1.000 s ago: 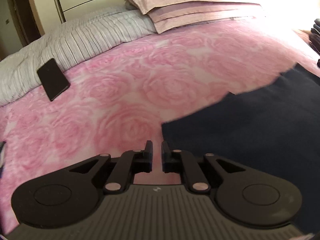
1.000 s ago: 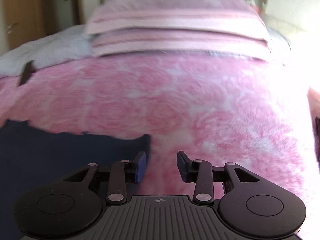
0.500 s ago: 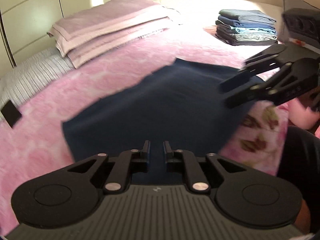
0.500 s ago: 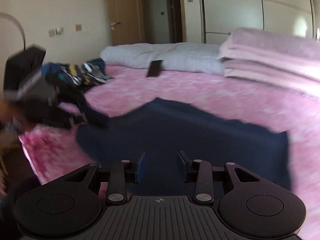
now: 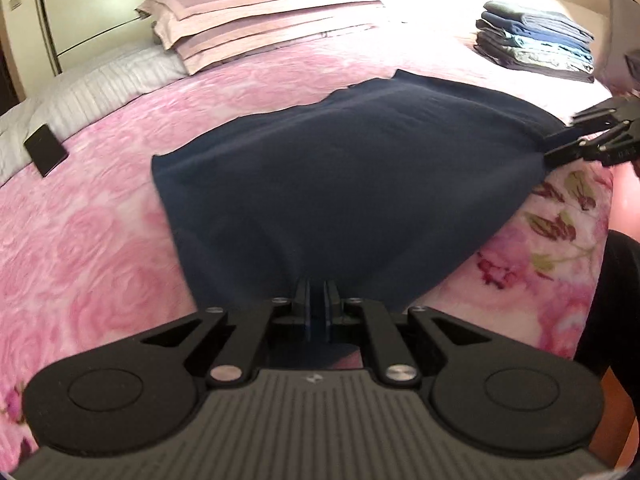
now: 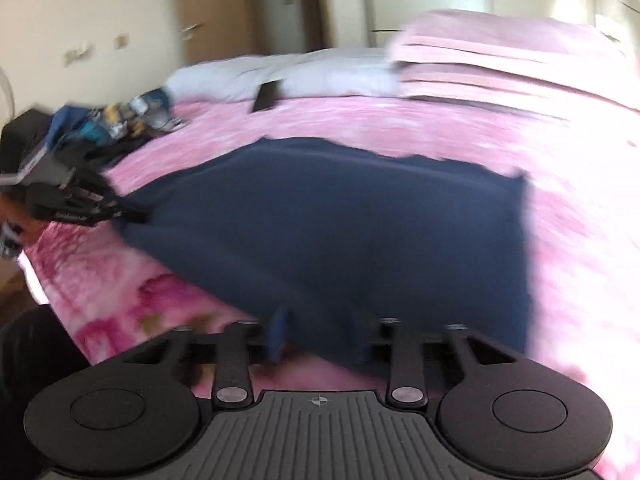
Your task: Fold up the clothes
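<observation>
Two near corners of the navy garment (image 5: 352, 184), spread on the pink bed (image 5: 100, 240): my left gripper (image 5: 318, 308) pinches one, my right gripper (image 6: 320, 336) is closing round the other, ready for folding.

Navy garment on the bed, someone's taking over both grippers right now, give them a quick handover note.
Left claw: shut on the near edge of the navy garment, cloth pinched between its fingers.
Right claw: jaws closing around the garment's other near corner; cloth lies between them, a firm pinch is not yet clear.
The garment lies spread mostly flat on the pink bedspread, near edge at the bed's side.
Done: a folded stack sits at the far corner. A loose clothes pile waits.
Left: finish the right grip, then fold this garment, probably toward the pillows.
</observation>
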Demonstrator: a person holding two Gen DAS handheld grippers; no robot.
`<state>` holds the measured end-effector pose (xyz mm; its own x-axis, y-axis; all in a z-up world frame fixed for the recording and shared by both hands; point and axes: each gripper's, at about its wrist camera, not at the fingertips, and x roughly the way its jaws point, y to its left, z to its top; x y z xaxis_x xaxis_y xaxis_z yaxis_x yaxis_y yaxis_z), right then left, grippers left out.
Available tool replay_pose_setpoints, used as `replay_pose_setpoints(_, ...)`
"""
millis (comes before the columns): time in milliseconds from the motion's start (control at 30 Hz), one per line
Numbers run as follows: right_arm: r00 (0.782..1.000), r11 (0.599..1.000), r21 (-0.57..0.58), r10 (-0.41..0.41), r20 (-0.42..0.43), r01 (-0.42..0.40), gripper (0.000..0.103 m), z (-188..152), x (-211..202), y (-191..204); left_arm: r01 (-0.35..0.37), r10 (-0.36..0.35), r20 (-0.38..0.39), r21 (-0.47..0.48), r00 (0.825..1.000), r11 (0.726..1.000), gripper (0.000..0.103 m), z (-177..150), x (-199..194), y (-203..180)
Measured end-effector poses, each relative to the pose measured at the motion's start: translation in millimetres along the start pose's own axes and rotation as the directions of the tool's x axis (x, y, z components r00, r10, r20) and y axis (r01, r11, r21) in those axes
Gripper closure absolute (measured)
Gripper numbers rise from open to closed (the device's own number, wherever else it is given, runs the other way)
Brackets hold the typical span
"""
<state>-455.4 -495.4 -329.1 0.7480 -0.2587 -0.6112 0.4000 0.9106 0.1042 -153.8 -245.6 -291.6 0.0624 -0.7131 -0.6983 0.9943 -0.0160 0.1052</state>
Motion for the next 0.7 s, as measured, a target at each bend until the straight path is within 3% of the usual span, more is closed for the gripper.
replay_pose_setpoints(200, 0.990, 0.987, 0.082, -0.134, -0.049, 0.138, 0.080, -34.0, -37.6, -46.8, -0.036, 0.036, -0.018, 0.002, 0.999, 0.999, 0.094, -4.8, -9.2, 3.1)
replay_pose_setpoints(333, 0.977, 0.965, 0.160, -0.204, -0.054, 0.210, 0.079, -31.4, -60.6, -48.0, -0.082, 0.085, -0.058, 0.039, 0.995, 0.996, 0.095, 2.6, -18.1, 3.6)
replay_pose_setpoints(433, 0.987, 0.973, 0.179, -0.153, 0.037, 0.145, 0.079, -17.8, -72.9, -30.3, -0.079, 0.081, -0.042, 0.046, 0.996, 0.996, 0.096, 15.5, -24.4, 1.1)
replay_pose_setpoints(533, 0.992, 0.984, 0.168, -0.079, 0.102, 0.061, 0.079, 0.1, -53.7, -13.8, -0.036, 0.037, -0.018, 0.066, 0.999, 0.997, 0.095, 35.3, -20.2, -10.9)
replay_pose_setpoints(700, 0.995, 0.982, 0.179, -0.069, 0.070, 0.056, 0.079, 4.5, -6.0, -24.5, 0.067, -0.058, -0.093, 0.103, 0.994, 0.992, 0.094, 45.6, 12.9, -26.3)
